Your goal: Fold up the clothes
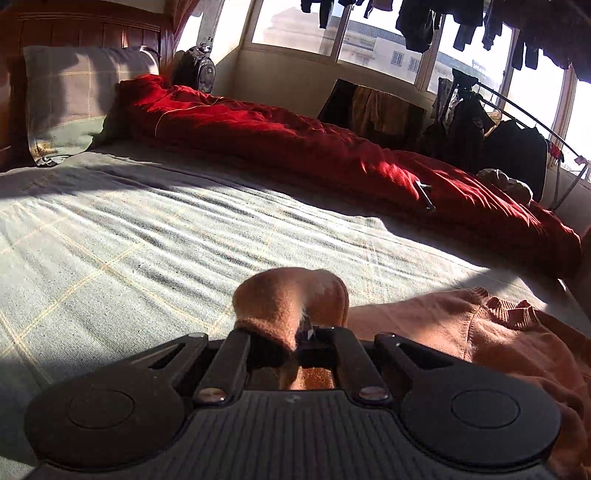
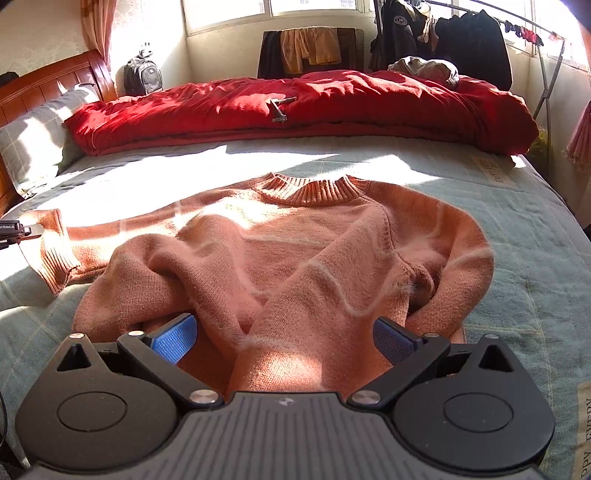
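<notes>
Sunlit pale-green bedsheet (image 2: 535, 236) fills my view, a red quilt (image 2: 295, 107) across the top. My orange sweater (image 2: 295, 236) lies centre frame. My left gripper (image 1: 303, 332) is clenched on its sleeve cuff (image 1: 291, 295); my right gripper (image 2: 284, 336) stands released, fingers astride the other sleeve.

A wide bed (image 2: 517, 221) fills the room, spread with a pale green checked sheet; hard sunlight falls across it in bright patches; a red quilt (image 2: 295, 107) lies bunched along its far side, a small metal tool, perhaps a bracket, resting on it; a checked pillow (image 1: 81, 99) leans on the reddish wooden headboard (image 2: 55, 85); a grey backpack (image 2: 142, 77) stands in the corner by cream walls; large windows (image 1: 299, 33) run behind; dark clothes hang on a metal rack (image 2: 546, 66); an orange curtain (image 2: 94, 26) hangs left.
</notes>
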`<state>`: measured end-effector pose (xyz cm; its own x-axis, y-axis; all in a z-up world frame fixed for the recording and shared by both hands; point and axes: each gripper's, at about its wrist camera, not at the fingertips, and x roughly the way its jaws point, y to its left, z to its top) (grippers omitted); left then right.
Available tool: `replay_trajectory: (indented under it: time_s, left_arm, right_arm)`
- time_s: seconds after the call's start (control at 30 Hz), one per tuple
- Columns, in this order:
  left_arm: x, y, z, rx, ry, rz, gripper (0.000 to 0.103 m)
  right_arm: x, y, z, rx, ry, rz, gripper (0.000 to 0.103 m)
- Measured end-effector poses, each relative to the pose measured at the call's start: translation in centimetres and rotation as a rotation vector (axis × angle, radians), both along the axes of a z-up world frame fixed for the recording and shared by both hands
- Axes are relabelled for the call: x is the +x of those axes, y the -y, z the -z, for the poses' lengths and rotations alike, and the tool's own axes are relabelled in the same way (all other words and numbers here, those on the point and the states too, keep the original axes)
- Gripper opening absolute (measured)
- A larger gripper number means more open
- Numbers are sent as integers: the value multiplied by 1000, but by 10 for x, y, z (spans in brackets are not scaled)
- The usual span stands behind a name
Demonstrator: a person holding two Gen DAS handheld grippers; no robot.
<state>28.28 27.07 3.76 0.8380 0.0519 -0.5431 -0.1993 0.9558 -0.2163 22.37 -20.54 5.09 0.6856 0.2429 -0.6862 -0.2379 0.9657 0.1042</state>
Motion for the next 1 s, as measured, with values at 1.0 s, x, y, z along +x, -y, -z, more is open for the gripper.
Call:
replay_trajectory:
  time_s: [1.0]
  left_arm:
    - [-4, -5, 61, -103, -239, 131, 3]
  right_arm:
    - [6, -13, 4, -1, -24, -40, 103]
